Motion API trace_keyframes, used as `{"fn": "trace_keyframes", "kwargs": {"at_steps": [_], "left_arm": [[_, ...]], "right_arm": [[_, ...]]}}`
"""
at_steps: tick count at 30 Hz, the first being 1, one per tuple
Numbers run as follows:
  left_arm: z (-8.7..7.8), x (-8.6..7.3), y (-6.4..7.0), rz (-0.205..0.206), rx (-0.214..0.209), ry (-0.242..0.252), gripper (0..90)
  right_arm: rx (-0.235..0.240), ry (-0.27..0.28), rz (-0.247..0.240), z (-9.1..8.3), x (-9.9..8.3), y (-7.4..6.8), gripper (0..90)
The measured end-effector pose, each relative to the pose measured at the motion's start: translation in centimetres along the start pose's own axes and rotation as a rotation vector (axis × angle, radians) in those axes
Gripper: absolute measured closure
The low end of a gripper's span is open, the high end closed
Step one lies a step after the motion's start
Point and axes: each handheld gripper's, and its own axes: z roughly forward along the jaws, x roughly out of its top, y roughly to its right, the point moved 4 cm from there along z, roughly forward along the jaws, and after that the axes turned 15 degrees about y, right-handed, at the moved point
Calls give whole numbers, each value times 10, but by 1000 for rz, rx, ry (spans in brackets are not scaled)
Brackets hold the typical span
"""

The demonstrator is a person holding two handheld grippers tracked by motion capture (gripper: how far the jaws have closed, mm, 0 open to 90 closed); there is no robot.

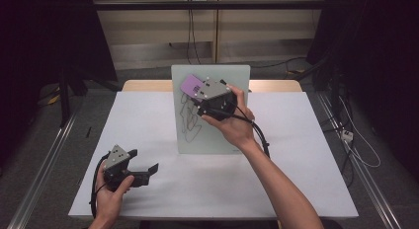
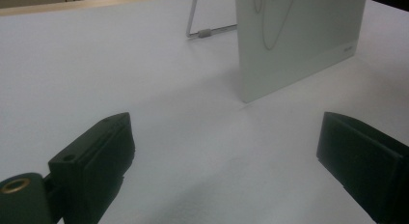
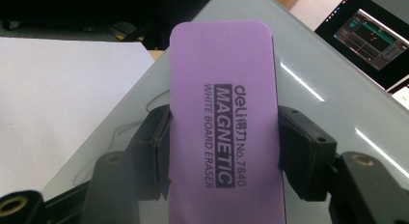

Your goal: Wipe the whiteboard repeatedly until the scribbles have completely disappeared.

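A small glass whiteboard point(image 1: 217, 125) stands upright on the white table, with black scribbled lines point(image 1: 188, 115) on its left half. My right gripper point(image 1: 197, 93) is shut on a purple whiteboard eraser point(image 1: 191, 86) and holds it against the board's upper left part. In the right gripper view the eraser point(image 3: 224, 122) sits clamped between both jaws, flat against the glass point(image 3: 333, 79). My left gripper point(image 1: 148, 171) rests low at the table's front left, open and holding nothing. In the left gripper view the board point(image 2: 299, 35) stands ahead to the right of the open gripper point(image 2: 224, 156).
The white table top point(image 1: 148, 120) spreads around the board, with a wooden edge point(image 1: 146, 85) at the back. A metal stand leg point(image 2: 207, 33) props the board from behind. Cables point(image 1: 356, 145) lie on the floor at the right. A screen reflection point(image 3: 371, 40) shows in the glass.
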Motion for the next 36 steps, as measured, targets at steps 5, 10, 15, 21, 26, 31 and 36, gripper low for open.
{"fn": "trace_keyframes", "kwargs": {"at_steps": [5, 10, 15, 21, 26, 31, 36], "left_arm": [[0, 0, 0, 1, 2, -1, 59], [0, 0, 0, 1, 2, -1, 59], [0, 0, 0, -2, 6, -1, 59], [0, 0, 0, 0, 4, 1, 59], [-1, 0, -1, 13, 5, -9, 59], [0, 0, 0, -1, 5, -1, 59], [-1, 0, -1, 6, 8, -6, 59]], "right_arm": [[-2, 1, 7, 0, 0, 0, 417], [-5, 4, 14, 1, -1, -1, 417], [-6, 5, 17, 2, -1, -2, 417], [2, 5, 22, 4, -2, -5, 418], [8, -2, 14, 6, -3, -10, 418], [25, -13, -10, 9, -7, -20, 418], [42, -28, -21, 11, -10, -28, 418]]}}
